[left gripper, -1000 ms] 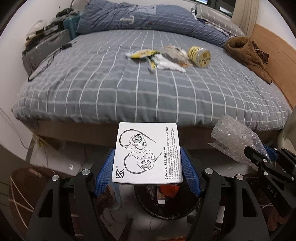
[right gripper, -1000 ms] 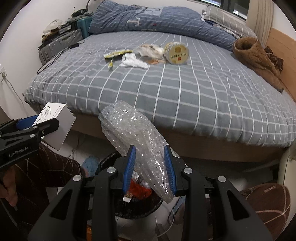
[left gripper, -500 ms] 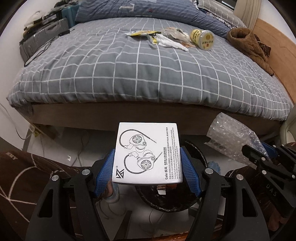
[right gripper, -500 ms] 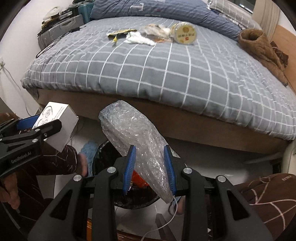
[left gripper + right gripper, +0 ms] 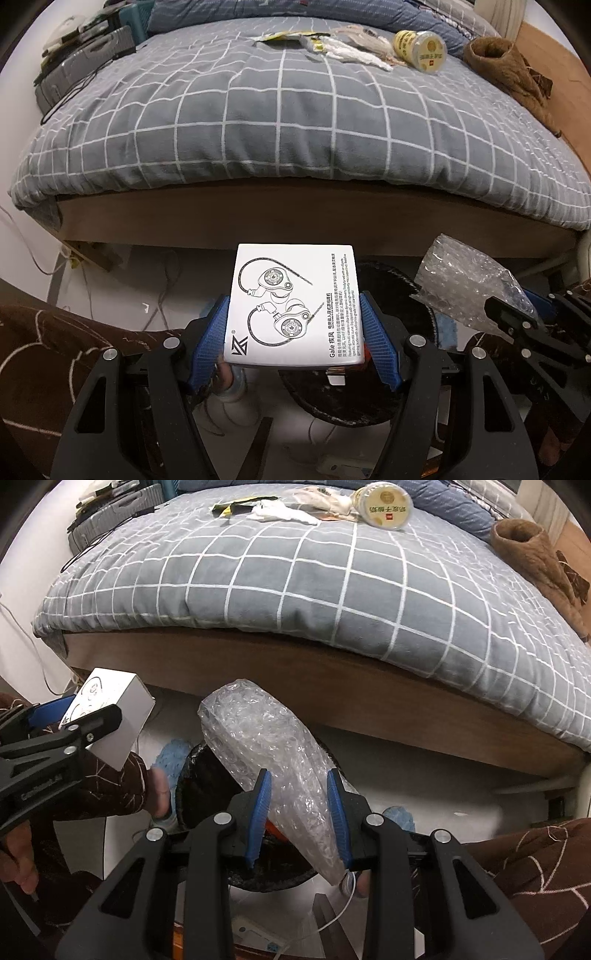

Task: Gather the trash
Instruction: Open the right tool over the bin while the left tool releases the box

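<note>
My left gripper (image 5: 293,325) is shut on a white earphone box (image 5: 293,306), seen from the side as the box (image 5: 110,709) in the right wrist view. My right gripper (image 5: 299,805) is shut on a crumpled piece of bubble wrap (image 5: 273,753), which shows at the right as the bubble wrap (image 5: 469,288) in the left wrist view. Both hang just above a dark round trash bin (image 5: 399,295) on the floor by the bed; the bin (image 5: 207,775) holds something orange. More trash lies far back on the bed: a yellow wrapper (image 5: 284,37), white tissues (image 5: 354,51) and a yellow round tub (image 5: 421,50).
The grey checked bed (image 5: 295,122) with its wooden frame (image 5: 332,686) fills the space ahead. A brown garment (image 5: 509,70) lies at its right, a suitcase (image 5: 85,55) at its left. A person's brown patterned sleeves, feet in blue slippers (image 5: 171,753) and cables crowd the white floor.
Both grippers have sunk toward the floor with their loads still held. The bed has slid up in both views and the bin has come closer beneath them.
</note>
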Available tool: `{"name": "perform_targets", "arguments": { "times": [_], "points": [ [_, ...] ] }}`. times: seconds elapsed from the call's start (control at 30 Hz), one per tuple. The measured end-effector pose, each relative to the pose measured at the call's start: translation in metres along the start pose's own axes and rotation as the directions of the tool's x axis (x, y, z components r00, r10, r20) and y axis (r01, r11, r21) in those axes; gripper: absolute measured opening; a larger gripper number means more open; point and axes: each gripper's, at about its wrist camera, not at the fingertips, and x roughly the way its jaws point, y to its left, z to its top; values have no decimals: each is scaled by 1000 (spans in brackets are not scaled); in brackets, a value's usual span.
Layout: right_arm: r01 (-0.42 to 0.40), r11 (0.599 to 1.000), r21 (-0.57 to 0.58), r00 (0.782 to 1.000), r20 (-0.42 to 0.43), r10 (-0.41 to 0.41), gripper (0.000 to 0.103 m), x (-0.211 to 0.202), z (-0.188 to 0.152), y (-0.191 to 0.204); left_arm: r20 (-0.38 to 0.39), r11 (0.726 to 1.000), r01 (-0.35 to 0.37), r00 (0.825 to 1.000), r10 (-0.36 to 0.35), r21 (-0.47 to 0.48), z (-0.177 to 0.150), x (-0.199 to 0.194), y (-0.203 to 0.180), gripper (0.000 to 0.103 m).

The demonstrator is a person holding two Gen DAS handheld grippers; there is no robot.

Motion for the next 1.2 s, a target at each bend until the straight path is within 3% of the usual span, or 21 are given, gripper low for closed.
{"name": "perform_targets", "arguments": {
  "times": [0.2,0.43,0.57,0.77,1.2],
  "points": [
    [-4,1000,-20,1000,-2,4,33,6,6,11,-11,999,-12,1000,12,-33,-2,3,15,68],
    [24,999,-22,999,42,-23,68,2,7,6,-13,999,-10,1000,9,-44,-2,4,17,68],
    [37,999,32,998,56,-39,82,-1,3,-13,-12,1000,-4,1000,3,-17,-1,5,7,68],
    [62,994,85,994,83,-69,93,-5,-8,-40,-23,999,22,1000,-21,32,0,8,-15,68],
    [126,970,207,984,99,-149,95,-16,-19,-83,-39,988,87,996,-82,125,6,14,-68,68]
  ]
}}
